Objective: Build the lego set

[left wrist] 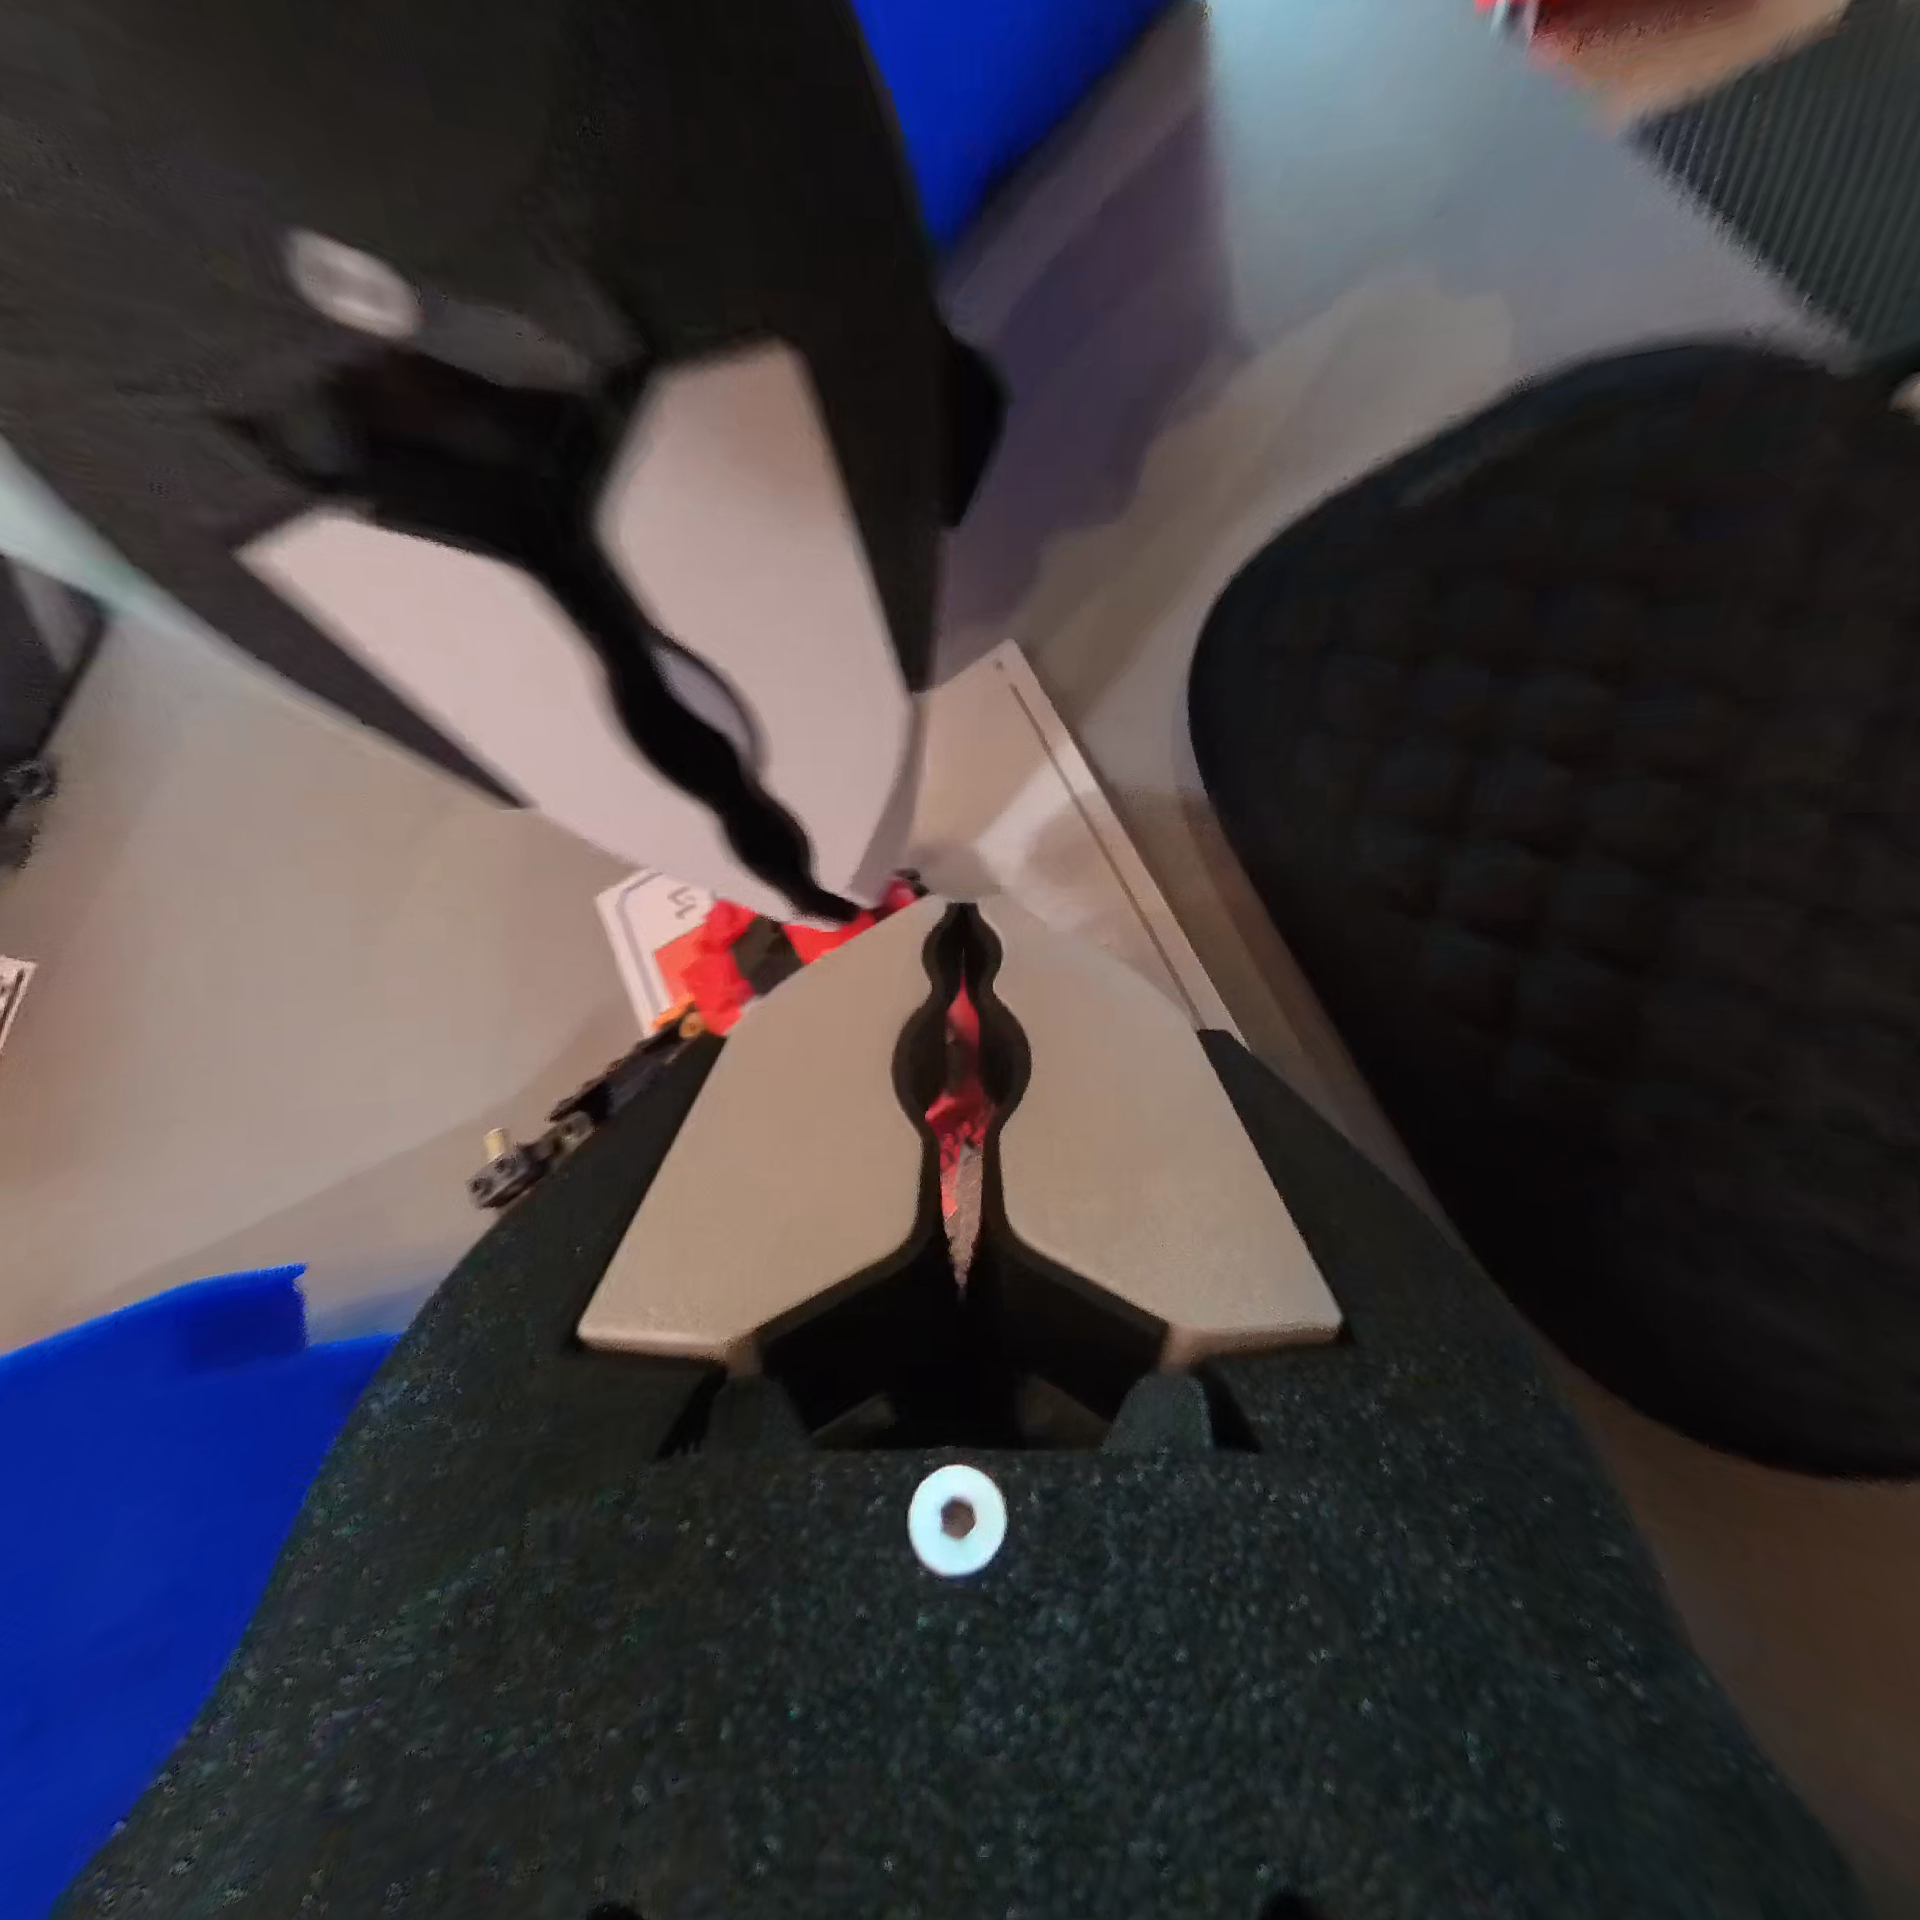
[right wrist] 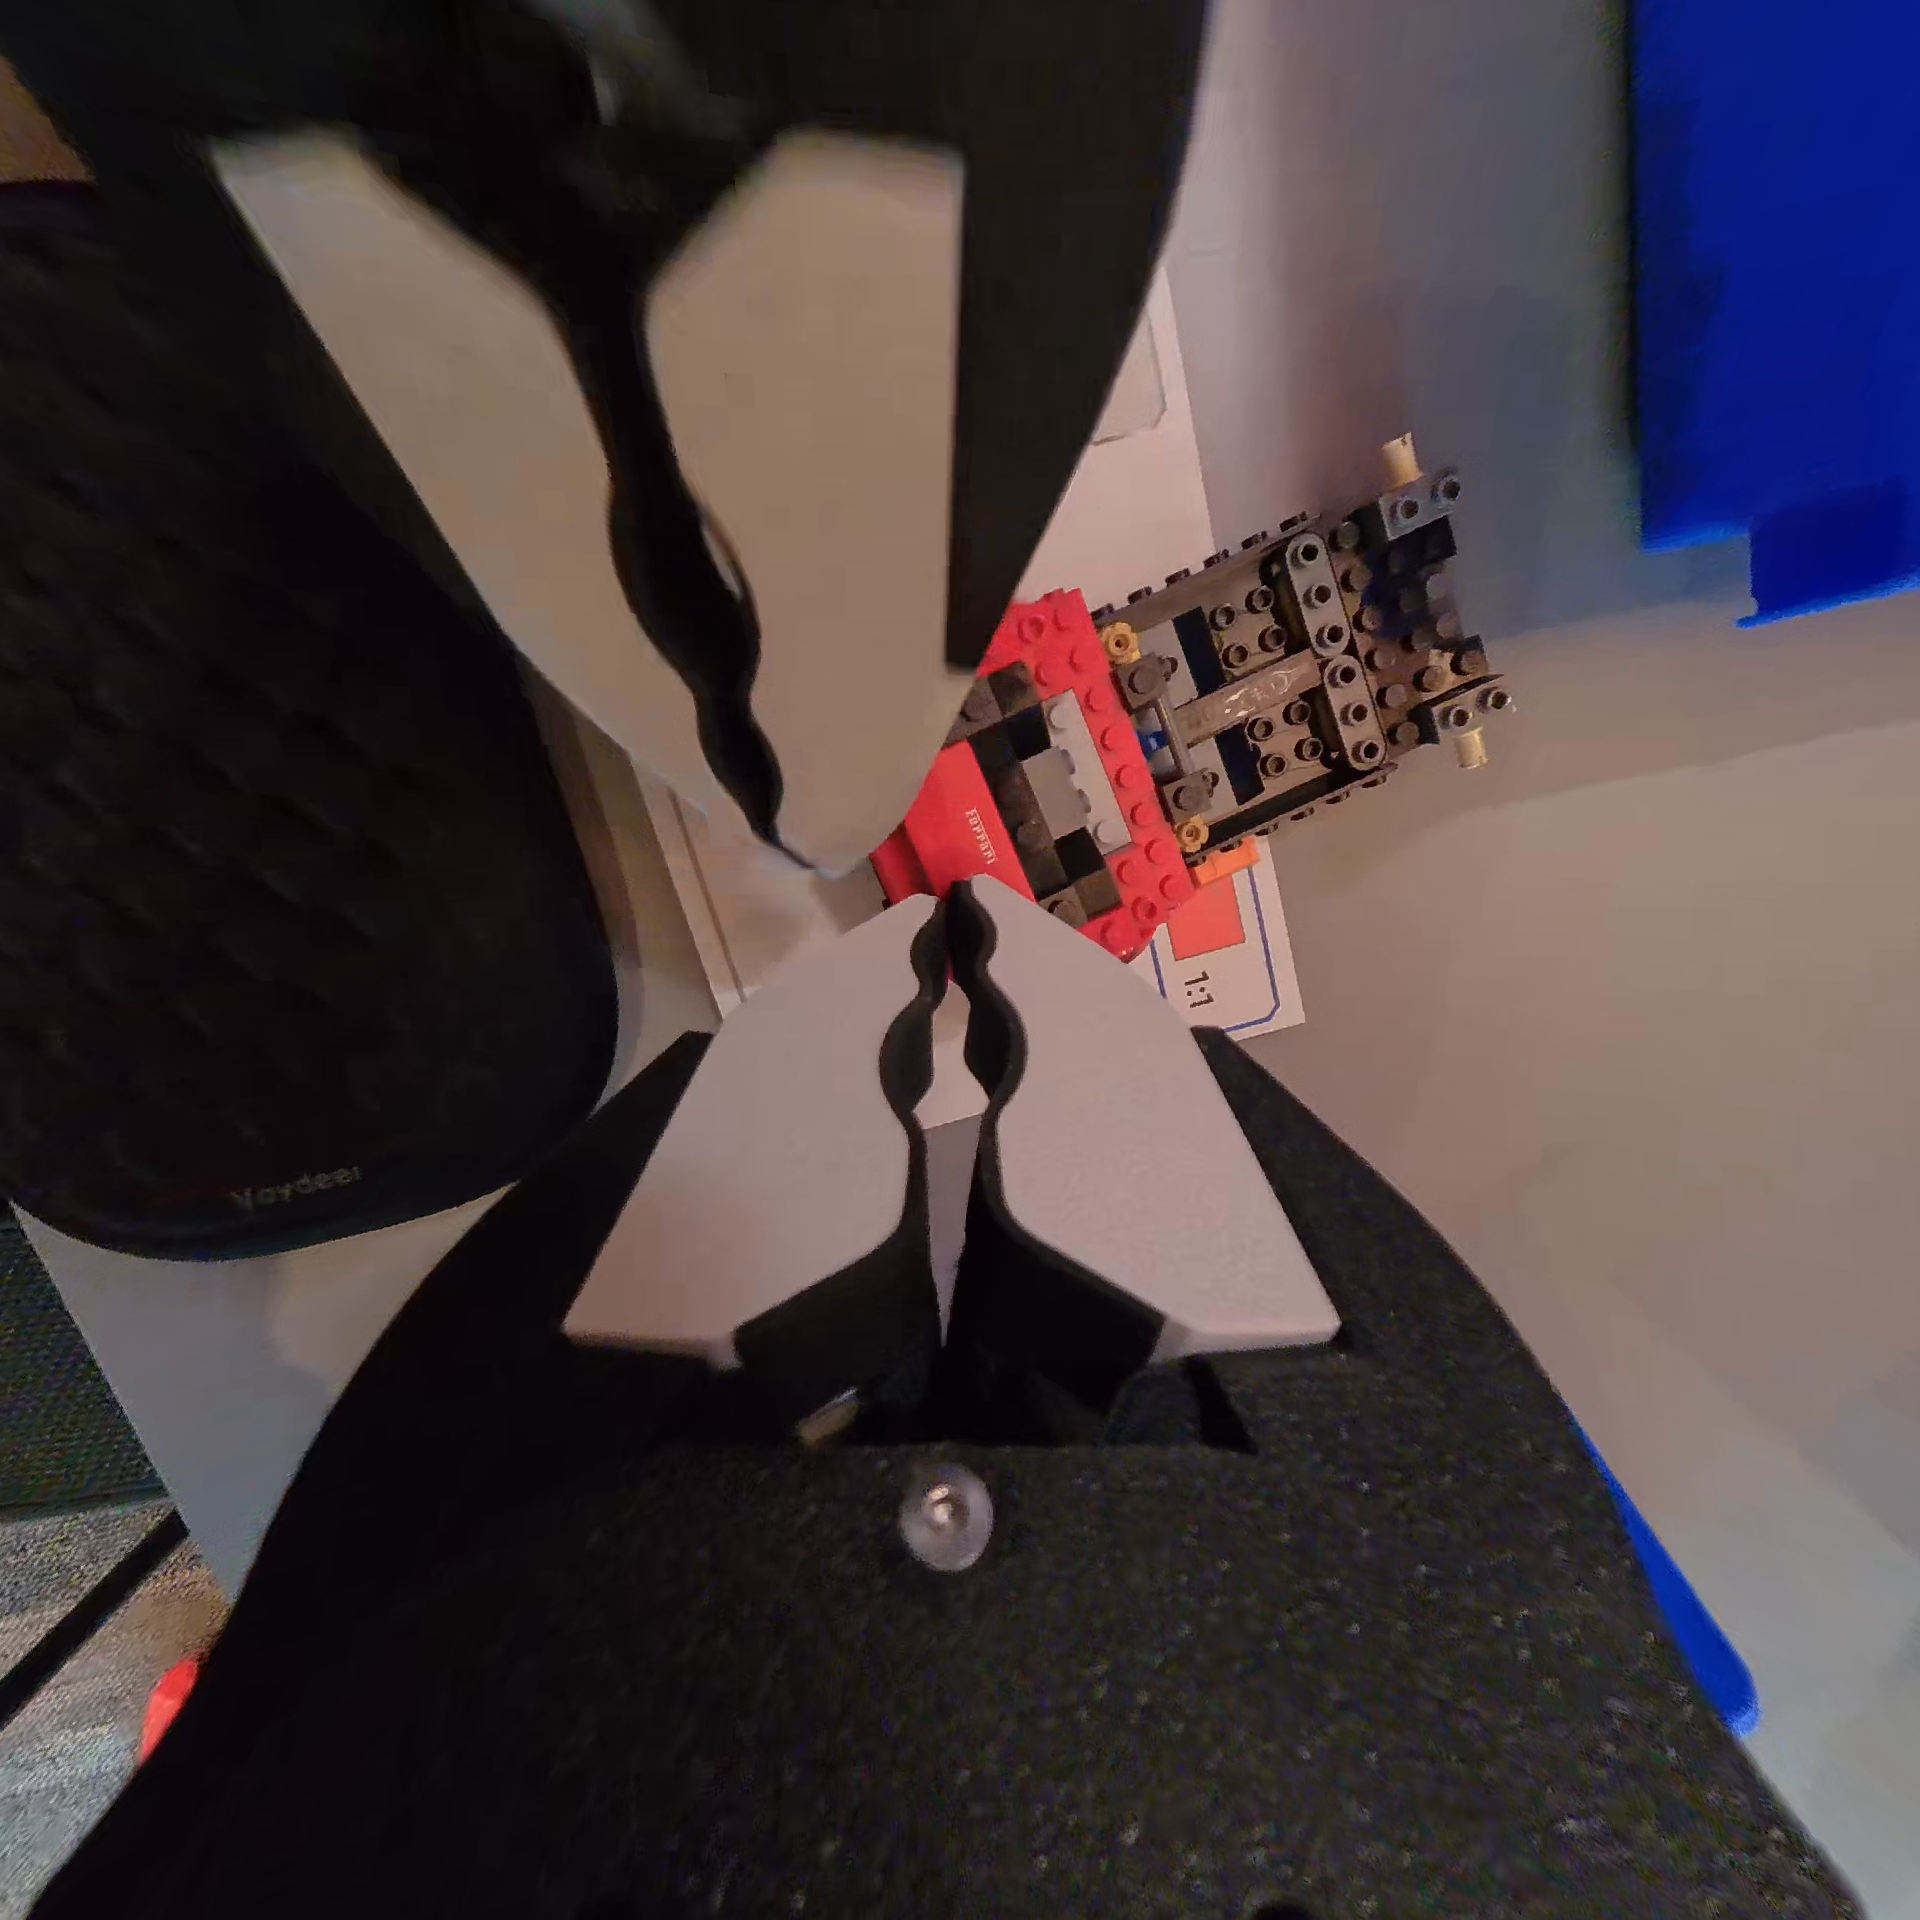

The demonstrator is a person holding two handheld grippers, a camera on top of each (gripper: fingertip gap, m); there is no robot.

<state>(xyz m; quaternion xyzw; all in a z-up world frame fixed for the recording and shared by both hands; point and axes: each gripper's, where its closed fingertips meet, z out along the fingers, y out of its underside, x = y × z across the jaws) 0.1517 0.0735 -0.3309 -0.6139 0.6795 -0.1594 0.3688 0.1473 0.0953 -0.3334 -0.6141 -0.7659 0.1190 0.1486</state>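
Both my grippers meet tip to tip over the lego car (right wrist: 1195,727). Left gripper (left wrist: 961,914) has its fingers pressed together, and so does the right gripper (right wrist: 956,894); can't tell if either pinches a piece. The half-built red and black car lies on a white instruction sheet (right wrist: 1236,977) on the table (right wrist: 1558,1039). Blue bin (right wrist: 1787,291) sits far right, contents not visible.

Red and dark grey lego car (right wrist: 1195,727), black dimple-patterned pad (right wrist: 260,727), blue bin (right wrist: 1787,291), white table (right wrist: 1558,1039)
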